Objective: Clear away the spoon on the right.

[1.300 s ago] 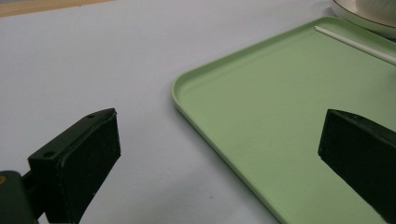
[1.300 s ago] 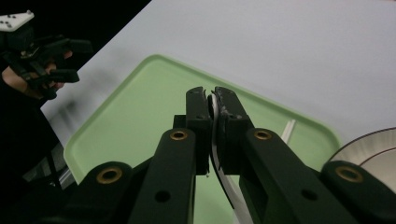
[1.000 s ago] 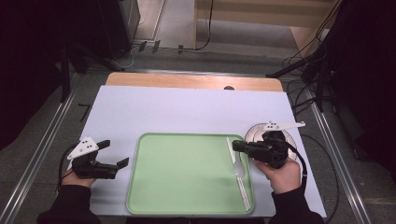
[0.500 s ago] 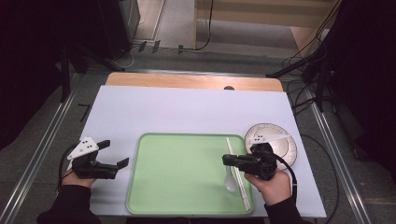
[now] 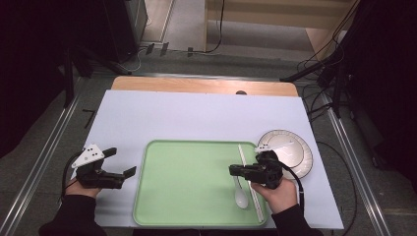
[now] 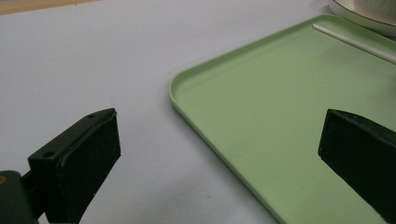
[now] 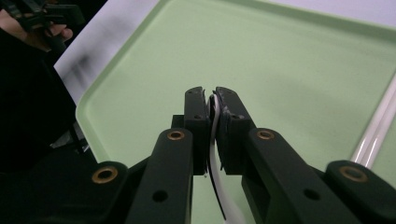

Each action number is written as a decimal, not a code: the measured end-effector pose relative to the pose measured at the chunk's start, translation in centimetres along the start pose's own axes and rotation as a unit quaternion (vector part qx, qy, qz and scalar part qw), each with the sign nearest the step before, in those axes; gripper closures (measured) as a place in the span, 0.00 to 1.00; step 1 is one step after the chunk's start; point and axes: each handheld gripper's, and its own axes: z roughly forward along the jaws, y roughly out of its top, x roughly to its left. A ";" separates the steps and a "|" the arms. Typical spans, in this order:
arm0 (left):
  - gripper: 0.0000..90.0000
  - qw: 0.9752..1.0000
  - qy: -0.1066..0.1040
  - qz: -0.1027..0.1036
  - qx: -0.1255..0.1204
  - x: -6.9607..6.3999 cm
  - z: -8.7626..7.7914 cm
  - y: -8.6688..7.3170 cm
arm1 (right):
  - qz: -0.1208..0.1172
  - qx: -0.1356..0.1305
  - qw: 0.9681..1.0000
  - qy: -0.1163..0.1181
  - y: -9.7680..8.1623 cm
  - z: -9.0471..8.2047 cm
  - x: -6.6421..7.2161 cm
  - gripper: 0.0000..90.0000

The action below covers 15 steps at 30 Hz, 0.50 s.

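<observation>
Right gripper (image 5: 235,170) low over the right part of the green tray (image 5: 187,196), jaws pointing left in the high view. Its jaws have just been easing apart a little, yet in the right gripper view the pads still pinch the white spoon (image 7: 215,140) by its handle; handle runs down between the jaws toward the camera. In the high view the spoon (image 5: 240,195) hangs below the gripper with its bowl near the tray's front right corner; contact with the tray floor cannot be told.

A white stick (image 5: 248,182) lies along the tray's right edge, just beside the spoon.

Left gripper (image 5: 123,162) rests on the white table (image 5: 196,113) just left of the tray, jaws spread wide, nothing between them; tray rim (image 6: 187,116) seen between the jaws in the left gripper view.

Farther right, a white plate (image 5: 295,152) sits on the table, touching or almost touching the tray's right rim.
</observation>
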 end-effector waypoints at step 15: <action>0.00 1.000 0.000 0.001 0.001 0.0 0.0 0.0 | 0.020 0.027 0.999 -0.007 -0.3 2.7 -1.9 0.90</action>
